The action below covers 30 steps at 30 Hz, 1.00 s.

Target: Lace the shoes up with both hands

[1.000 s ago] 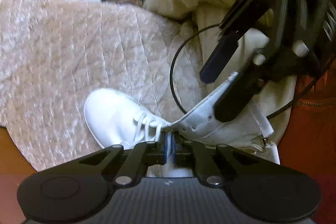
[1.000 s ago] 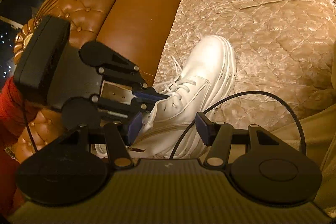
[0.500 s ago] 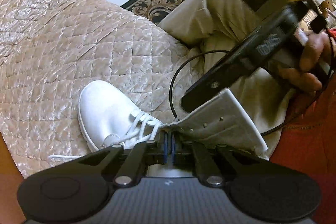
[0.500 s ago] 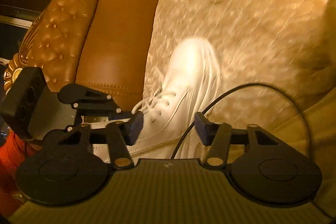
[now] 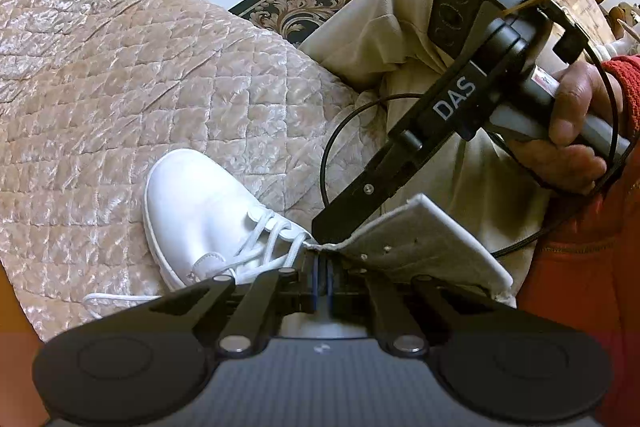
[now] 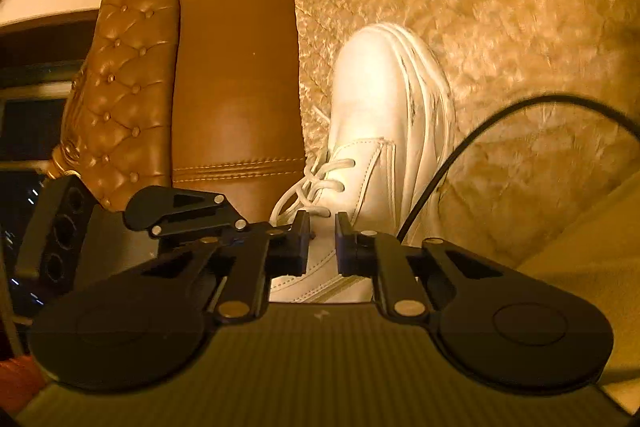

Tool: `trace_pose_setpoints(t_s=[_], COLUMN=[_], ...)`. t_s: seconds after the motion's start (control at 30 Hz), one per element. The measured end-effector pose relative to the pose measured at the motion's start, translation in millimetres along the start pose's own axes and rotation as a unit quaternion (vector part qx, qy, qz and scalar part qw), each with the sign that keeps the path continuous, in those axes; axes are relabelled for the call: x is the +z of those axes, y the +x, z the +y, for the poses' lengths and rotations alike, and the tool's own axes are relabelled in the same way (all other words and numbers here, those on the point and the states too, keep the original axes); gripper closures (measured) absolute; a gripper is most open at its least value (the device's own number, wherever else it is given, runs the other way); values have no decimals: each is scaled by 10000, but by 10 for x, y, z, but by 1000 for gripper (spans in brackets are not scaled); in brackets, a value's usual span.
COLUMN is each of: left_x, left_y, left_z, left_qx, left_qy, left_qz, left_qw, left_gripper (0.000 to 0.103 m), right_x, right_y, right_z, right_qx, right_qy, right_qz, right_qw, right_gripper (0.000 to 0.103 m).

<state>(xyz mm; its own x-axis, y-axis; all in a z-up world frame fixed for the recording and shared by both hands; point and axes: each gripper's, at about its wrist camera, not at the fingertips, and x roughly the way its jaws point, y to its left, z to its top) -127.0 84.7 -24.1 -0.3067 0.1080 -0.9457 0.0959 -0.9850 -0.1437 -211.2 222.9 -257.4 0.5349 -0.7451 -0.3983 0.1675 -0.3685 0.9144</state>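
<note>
Both grippers worked at the white shoe [image 5: 200, 203] on the quilted sofa cover [image 5: 120, 75]: left gripper [image 5: 322, 277] clamped shut on its tongue edge [image 5: 404, 247], right gripper [image 6: 322, 241] just narrowing, seemingly onto a lace [image 6: 312, 183]; best gripped squarely, pulled gently.
</note>
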Motion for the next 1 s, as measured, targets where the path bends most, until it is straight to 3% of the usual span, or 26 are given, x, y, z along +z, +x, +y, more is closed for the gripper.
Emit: trace_pose_setpoints(t_s=[0.13, 0.27, 0.33, 0.43, 0.57, 0.63, 0.67, 0.7, 0.8, 0.87, 0.9, 1.0], left_x=[5, 27, 48, 69, 86, 87, 84, 84, 61, 26, 11, -10], left_y=[6, 7, 8, -13, -66, -86, -97, -109, -232, -362, -456, -794], left_z=[20, 24, 31, 26, 10, -1, 1, 8, 54, 112, 156, 322], left_qx=[-13, 18, 31, 46, 33, 82, 88, 76, 24, 50, 53, 118], left_qy=[-85, -71, -93, -75, -26, 26, 40, 28, -43, -87, -90, -226], left_qz=[50, 116, 156, 214, 271, 314, 315, 318, 268, 241, 202, -167], left_qw=[10000, 9999, 9998, 9997, 9996, 9995, 9995, 9995, 9996, 9997, 9997, 9995], left_gripper=[99, 98, 97, 94, 87, 87, 86, 86, 79, 38, 33, 31], right_x=[-20, -62, -120, -270, -428, -520, -607, -643, -613, -592, -570, -447], right_y=[11, 32, 38, 76, 115, 134, 176, 190, 64, -23, -101, -364], right_z=[79, 295, 453, 726, 905, 993, 1046, 1046, 1060, 1073, 1126, 1283], right_qx=[-34, -440, -769, -1350, -1905, -2338, -2786, -2994, -3449, -3740, -3830, -3919], right_qy=[-294, -1061, -1640, -2652, -3542, -4062, -4558, -4789, -4912, -4982, -5009, -4890], right_qz=[2, -19, -95, -212, -321, -488, -618, -643, -1015, -1266, -1444, -1875], right_qw=[9996, 9934, 9834, 9545, 9150, 8820, 8431, 8227, 7934, 7719, 7626, 7564], right_gripper=[99, 99, 99, 99, 97, 97, 97, 97, 97, 97, 97, 97])
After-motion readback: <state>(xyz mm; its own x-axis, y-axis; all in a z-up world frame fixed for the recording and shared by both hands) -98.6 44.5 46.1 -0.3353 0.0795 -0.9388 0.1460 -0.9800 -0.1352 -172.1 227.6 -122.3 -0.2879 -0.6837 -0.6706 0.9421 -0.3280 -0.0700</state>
